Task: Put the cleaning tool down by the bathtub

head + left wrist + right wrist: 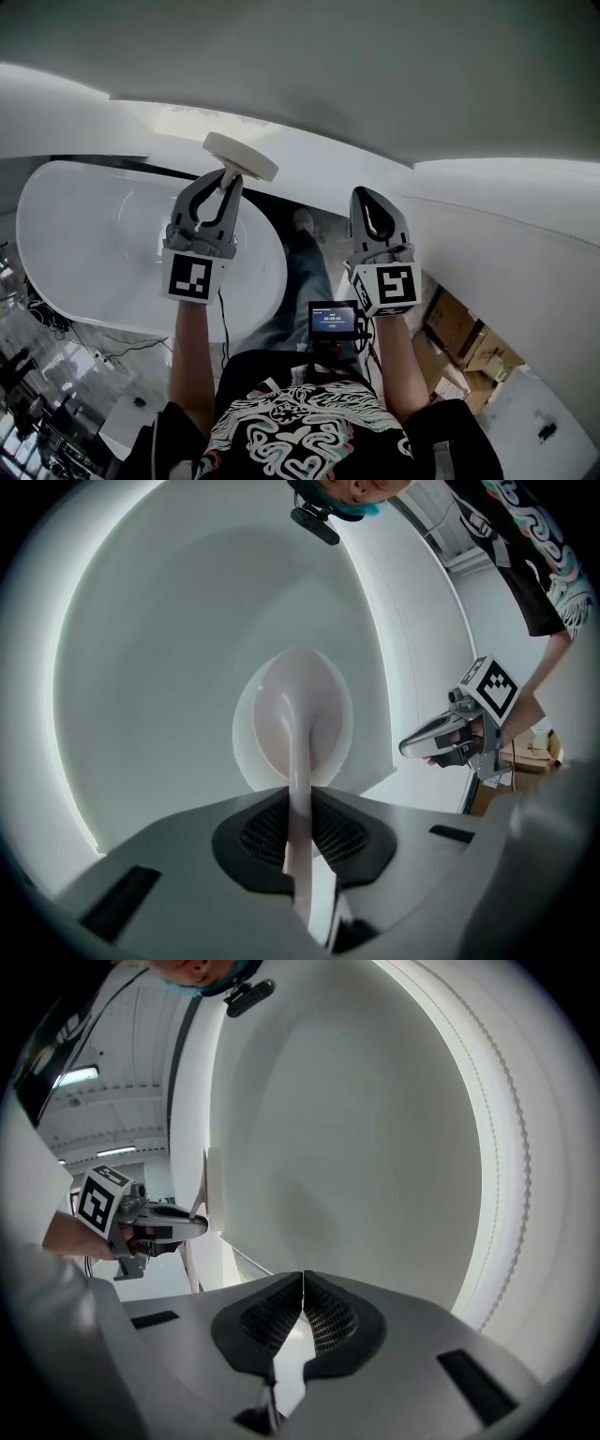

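Note:
The cleaning tool is a white brush with a round flat head (241, 156) on a slim pale handle. My left gripper (228, 178) is shut on that handle, and the head stands just beyond its tips, over the far rim of the white oval bathtub (84, 234). In the left gripper view the handle (300, 794) runs up between the pads to the head (300, 714), with the tub's white wall behind. My right gripper (367, 199) hangs to the right of the tub. Its jaws (302, 1283) are shut with nothing between them.
A small screen (333, 319) is mounted at the person's chest. Cardboard boxes (469, 347) lie on the floor at the right. Cables and gear (37, 305) sit by the tub's left side. A broad white curved surface (487, 216) rises on the right.

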Demonstrator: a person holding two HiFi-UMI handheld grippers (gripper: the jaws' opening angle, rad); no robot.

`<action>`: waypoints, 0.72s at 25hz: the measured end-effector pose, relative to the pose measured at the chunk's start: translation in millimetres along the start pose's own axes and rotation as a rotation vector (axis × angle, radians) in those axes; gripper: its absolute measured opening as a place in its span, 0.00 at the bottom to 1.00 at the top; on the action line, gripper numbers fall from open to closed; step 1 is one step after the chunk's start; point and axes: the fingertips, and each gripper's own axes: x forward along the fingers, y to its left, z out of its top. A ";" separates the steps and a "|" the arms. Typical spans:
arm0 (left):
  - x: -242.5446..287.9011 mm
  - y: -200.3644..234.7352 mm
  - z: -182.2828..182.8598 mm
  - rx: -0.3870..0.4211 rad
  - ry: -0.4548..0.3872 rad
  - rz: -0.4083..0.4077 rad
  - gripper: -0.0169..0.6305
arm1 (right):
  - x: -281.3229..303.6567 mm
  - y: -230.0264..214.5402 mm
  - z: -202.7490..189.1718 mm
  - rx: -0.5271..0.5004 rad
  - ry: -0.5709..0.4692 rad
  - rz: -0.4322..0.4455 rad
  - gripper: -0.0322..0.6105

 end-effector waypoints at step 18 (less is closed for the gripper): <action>34.4 -13.6 -82.4 0.237 0.131 -0.119 0.10 | 25.8 -0.6 -86.0 -0.037 0.115 -0.002 0.09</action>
